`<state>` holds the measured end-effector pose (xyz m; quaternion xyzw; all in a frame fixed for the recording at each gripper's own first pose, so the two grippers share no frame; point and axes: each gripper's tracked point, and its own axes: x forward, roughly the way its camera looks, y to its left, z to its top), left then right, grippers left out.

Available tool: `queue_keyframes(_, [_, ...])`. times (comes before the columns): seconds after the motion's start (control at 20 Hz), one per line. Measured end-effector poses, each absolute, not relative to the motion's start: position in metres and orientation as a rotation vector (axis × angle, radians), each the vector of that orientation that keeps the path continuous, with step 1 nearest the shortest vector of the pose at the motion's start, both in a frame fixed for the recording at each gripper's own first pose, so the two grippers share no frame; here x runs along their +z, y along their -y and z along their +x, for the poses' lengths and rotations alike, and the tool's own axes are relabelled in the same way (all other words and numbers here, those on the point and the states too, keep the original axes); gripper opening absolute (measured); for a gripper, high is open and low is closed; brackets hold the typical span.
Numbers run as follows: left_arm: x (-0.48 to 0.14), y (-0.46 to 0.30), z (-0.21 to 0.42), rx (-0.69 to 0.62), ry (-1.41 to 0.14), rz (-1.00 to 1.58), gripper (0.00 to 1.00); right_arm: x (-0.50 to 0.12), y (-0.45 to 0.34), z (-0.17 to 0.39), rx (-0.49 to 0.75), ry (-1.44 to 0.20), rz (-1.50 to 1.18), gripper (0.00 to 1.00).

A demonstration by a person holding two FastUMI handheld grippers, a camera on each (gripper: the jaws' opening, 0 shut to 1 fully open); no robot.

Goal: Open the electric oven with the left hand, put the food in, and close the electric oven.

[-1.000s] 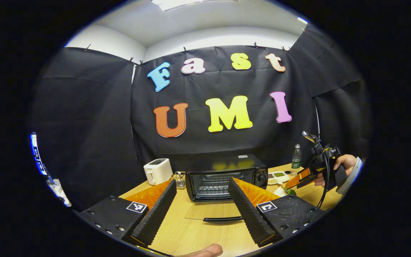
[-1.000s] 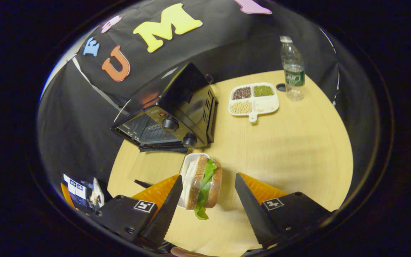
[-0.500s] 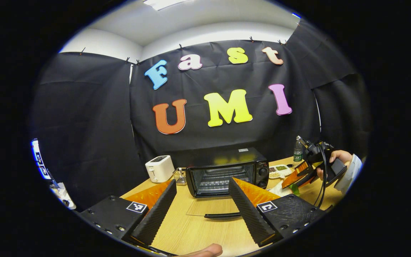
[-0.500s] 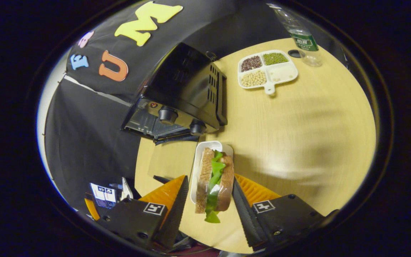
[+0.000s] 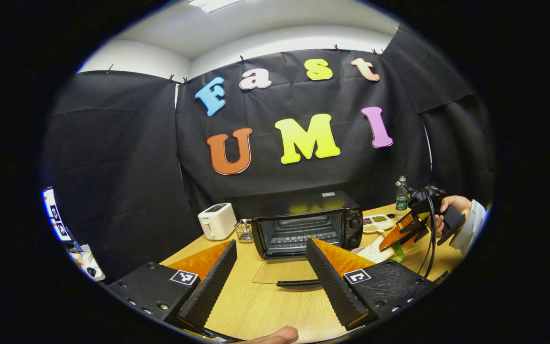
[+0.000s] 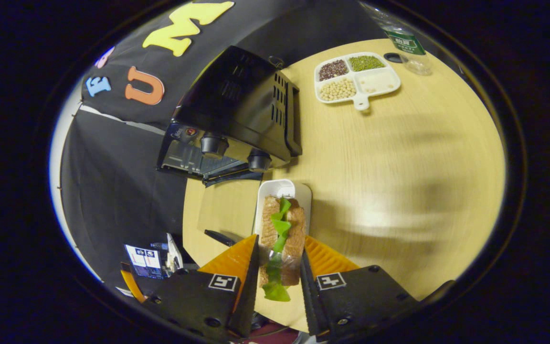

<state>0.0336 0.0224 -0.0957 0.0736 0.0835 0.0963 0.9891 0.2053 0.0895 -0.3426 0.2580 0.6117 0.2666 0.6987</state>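
The black electric oven [image 5: 303, 222] stands at the back of the wooden table [image 5: 256, 310]. Its glass door [image 5: 282, 272] lies folded down flat and the wire rack inside shows. My left gripper [image 5: 270, 244] is open and holds nothing, back from the door's handle [image 5: 299, 283]. In the right gripper view, a brown-bread sandwich [image 6: 282, 229] with green lettuce sits over a white dish [image 6: 284, 188] beside the oven [image 6: 237, 110]. My right gripper [image 6: 279, 241] is shut on the sandwich, one finger on each slice. In the left gripper view, a hand holds that right gripper [image 5: 401, 234] to the oven's right.
A white toaster [image 5: 216, 220] and a small glass holder [image 5: 243, 230] stand left of the oven. A divided white dish of beans [image 6: 356, 81] and a water bottle [image 6: 401, 40] sit behind the oven's right side. Bare tabletop lies right of the sandwich.
My right gripper came down around the sandwich and its fingers went from wide open to shut on it. My left gripper drew back a little from the open oven.
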Motion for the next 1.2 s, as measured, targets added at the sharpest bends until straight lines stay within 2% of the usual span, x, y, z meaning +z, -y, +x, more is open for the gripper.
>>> queue_keyframes(0.2, [-0.097, -0.023, 0.027, 0.187, -0.169, 0.125, 0.95, -0.34, -0.088, 0.2, 0.571, -1.349, 0.591, 0.38])
queue_keyframes(0.45, [-0.098, -0.027, 0.018, 0.192, -0.166, 0.105, 0.95, -0.333, -0.081, 0.197, 0.537, -1.289, 0.601, 0.39])
queue_keyframes(0.5, [-0.099, -0.028, 0.016, 0.191, -0.165, 0.1, 0.95, -0.331, -0.078, 0.196, 0.524, -1.273, 0.603, 0.37])
queue_keyframes(0.8, [-0.094, -0.03, 0.008, 0.181, -0.147, 0.078, 0.95, -0.3, -0.067, 0.193, 0.451, -1.12, 0.631, 0.37])
queue_keyframes(1.2, [-0.085, -0.047, -0.01, 0.167, -0.105, 0.037, 0.95, -0.257, -0.11, 0.169, 0.461, -0.961, 0.752, 0.37])
